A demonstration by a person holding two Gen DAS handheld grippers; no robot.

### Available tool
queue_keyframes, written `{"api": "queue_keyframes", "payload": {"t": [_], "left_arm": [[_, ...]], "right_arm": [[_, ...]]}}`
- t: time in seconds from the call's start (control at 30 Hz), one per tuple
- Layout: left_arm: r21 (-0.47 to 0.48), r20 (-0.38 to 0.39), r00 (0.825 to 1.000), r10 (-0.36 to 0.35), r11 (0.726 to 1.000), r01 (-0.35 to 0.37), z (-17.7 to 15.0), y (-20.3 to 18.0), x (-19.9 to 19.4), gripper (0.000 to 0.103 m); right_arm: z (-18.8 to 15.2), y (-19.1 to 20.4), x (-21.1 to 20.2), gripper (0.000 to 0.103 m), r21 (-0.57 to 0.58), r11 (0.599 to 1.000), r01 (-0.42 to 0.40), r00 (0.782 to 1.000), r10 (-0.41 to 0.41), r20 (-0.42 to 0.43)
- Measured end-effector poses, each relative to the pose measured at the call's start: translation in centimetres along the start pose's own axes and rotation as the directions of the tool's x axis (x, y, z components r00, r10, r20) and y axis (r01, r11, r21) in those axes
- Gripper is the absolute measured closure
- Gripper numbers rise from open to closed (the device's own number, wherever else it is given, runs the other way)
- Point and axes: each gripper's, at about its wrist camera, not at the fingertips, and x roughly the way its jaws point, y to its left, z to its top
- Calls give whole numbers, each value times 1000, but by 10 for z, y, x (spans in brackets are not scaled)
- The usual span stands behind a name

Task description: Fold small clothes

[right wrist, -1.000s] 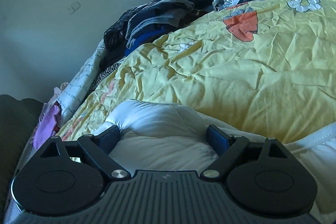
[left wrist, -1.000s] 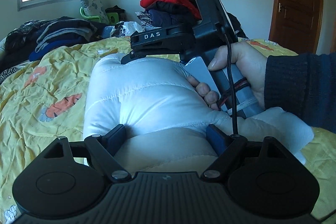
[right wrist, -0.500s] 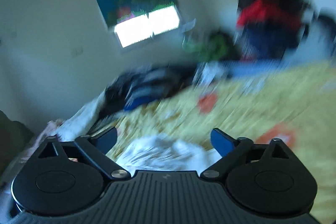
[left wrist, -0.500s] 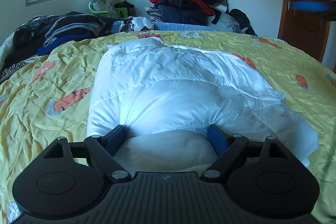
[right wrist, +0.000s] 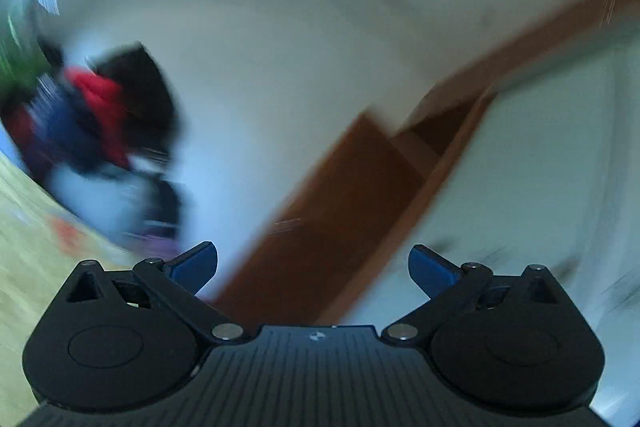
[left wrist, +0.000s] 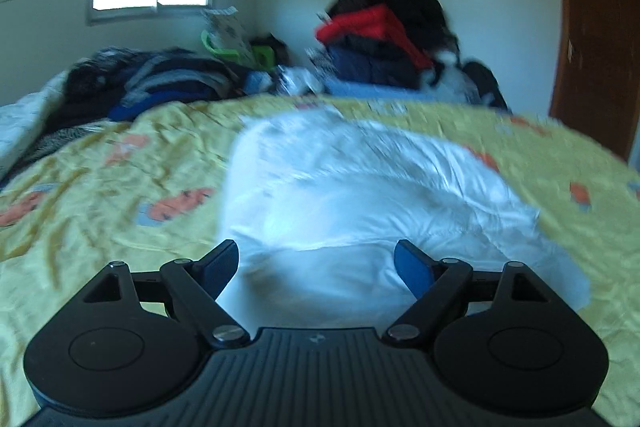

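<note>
Left wrist view: our white padded garment (left wrist: 360,195) lies folded mid-bed.
Left tongs (left wrist: 316,269) gape wide at its near edge, gripping nothing; right tongs (right wrist: 312,267) are spread wide, empty, aimed at the door (right wrist: 340,211). We judge this fold finished; next, fetch another piece.

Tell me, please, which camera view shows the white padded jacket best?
The left wrist view: the white padded jacket lies folded on the yellow bedspread, filling the middle of the frame, though slightly blurred. The right wrist view shows nothing of it, only blurred wall, door and a distant clothes pile.
</note>
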Motion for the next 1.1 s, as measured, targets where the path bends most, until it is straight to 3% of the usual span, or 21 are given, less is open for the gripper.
{"api": "queue_keyframes", "payload": {"t": [0.07, 0.1, 0.13, 0.17, 0.23, 0.27, 0.3, 0.37, 0.43, 0.53, 0.6, 0.67, 0.73, 0.83, 0.87, 0.93, 1.1], "left_arm": [[14, 33, 999, 43, 999, -43, -4, 8, -19, 17], [29, 41, 997, 70, 997, -72, -6, 12, -27, 17], [43, 46, 995, 93, 995, -95, -10, 15, -34, 17], [48, 45, 993, 107, 993, -109, -13, 19, -40, 17], [27, 32, 993, 115, 993, -116, -19, 25, -48, 17], [4, 19, 993, 118, 993, -118, -23, 27, -50, 17], [-19, 2, 993, 117, 993, -117, -27, 27, -51, 17], [-38, -20, 995, 96, 995, -97, -37, 21, -53, 17], [-38, -26, 996, 89, 995, -90, -47, 11, -55, 17], [-33, -48, 996, 70, 997, -72, -58, -2, -53, 17], [-41, -71, 995, 76, 996, -79, -62, -5, -49, 17], [-47, -103, 991, 82, 995, -87, -63, -5, -43, 17], [-45, -127, 988, 84, 995, -90, -65, -6, -37, 17], [-22, -187, 978, 93, 995, -98, -67, -8, -25, 17], [-21, -193, 976, 97, 994, -103, -68, -8, -24, 17], [-12, -194, 975, 105, 994, -110, -69, -10, -25, 15], [4, -208, 973, 103, 995, -105, -71, -13, -22, 8]], "right_arm": [[-3, 8, -16, 0, 83, 993, -85, 996, 85, 6], [-5, 19, -24, 0, 163, 969, -184, 983, 186, 0], [-6, 29, -30, 0, 227, 939, -257, 964, 265, -1], [-9, 47, -39, 0, 330, 874, -355, 927, 375, 6], [-15, 85, -56, 0, 493, 695, -522, 815, 578, 48], [-18, 105, -63, 0, 550, 593, -588, 742, 666, 75], [-20, 134, -74, 0, 606, 471, -641, 650, 752, 104], [-18, 186, -91, 0, 668, 310, -677, 509, 852, 120], [-11, 234, -111, 0, 716, 205, -667, 404, 907, 116], [-8, 293, -120, 0, 779, 109, -617, 285, 954, 93], [-4, 321, -132, 0, 801, 130, -584, 265, 964, 37], [0, 343, -145, 0, 798, 195, -570, 282, 959, -33], [0, 348, -161, 0, 785, 219, -579, 297, 954, -47], [-4, 360, -166, 1, 773, 237, -588, 280, 957, -80], [-4, 362, -173, 1, 755, 257, -603, 302, 950, -82], [0, 371, -180, 1, 712, 292, -638, 326, 941, -93], [10, 379, -188, 0, 645, 361, -673, 349, 924, -154]]}}
